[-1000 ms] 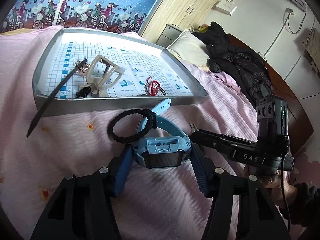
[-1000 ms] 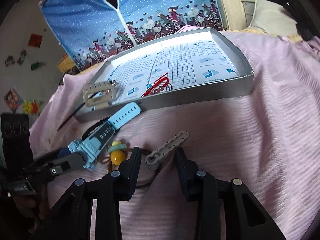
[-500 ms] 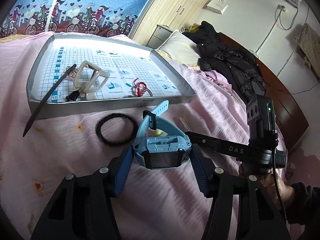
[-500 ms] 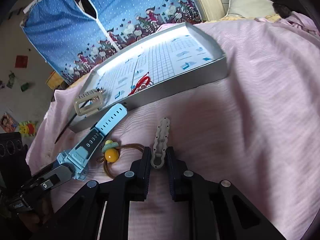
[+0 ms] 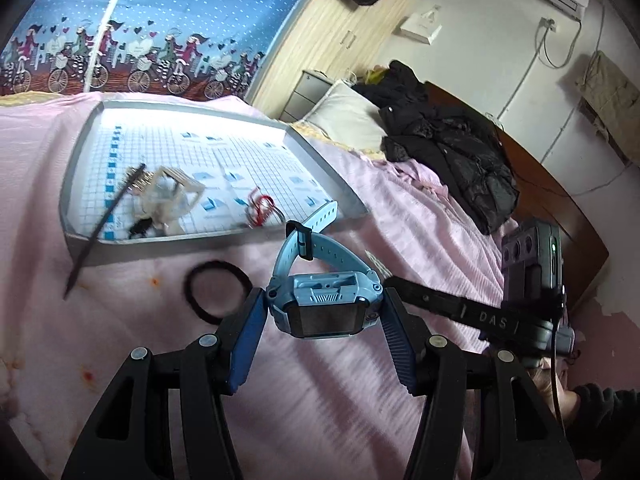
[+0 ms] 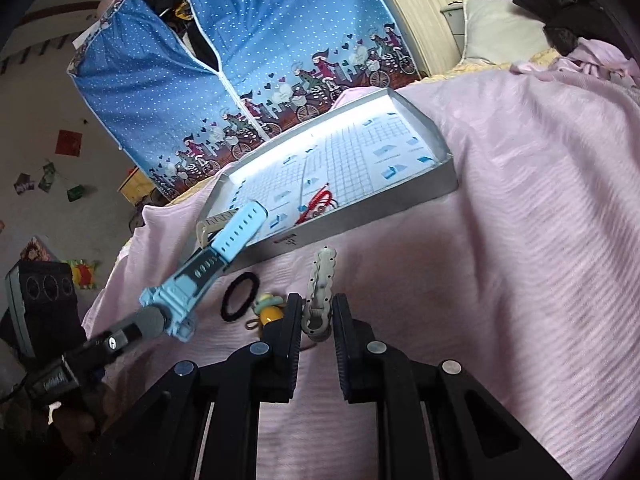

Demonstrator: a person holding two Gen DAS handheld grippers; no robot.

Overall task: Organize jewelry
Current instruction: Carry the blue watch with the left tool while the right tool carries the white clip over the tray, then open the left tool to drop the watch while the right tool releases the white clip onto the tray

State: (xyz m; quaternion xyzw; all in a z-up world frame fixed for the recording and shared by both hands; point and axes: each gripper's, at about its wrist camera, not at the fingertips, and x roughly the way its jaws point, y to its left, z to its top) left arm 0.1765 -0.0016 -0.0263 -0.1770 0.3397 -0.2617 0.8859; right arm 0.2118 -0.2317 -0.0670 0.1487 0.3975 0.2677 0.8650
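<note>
My left gripper (image 5: 323,322) is shut on a light blue watch (image 5: 324,307), held by its case above the pink bedspread, strap looping toward the tray. The same watch (image 6: 208,266) shows in the right wrist view, raised at the left. My right gripper (image 6: 318,320) is shut on the near end of a grey scalloped hair clip (image 6: 321,286), lifted off the bed. A grey tray (image 5: 224,240) with grid paper holds a beige watch (image 5: 170,196), a red string bracelet (image 5: 262,208) and a black strap (image 5: 106,216).
A black hair tie (image 5: 216,294) lies on the bedspread in front of the tray. A yellow bead hair tie (image 6: 269,310) sits left of my right fingers. A black jacket (image 5: 448,148) and a pillow (image 5: 348,118) lie at the bed's far right.
My left gripper has lifted the blue watch off the bed and carried it up toward the tray. My right gripper closed on the grey clip and raised it.
</note>
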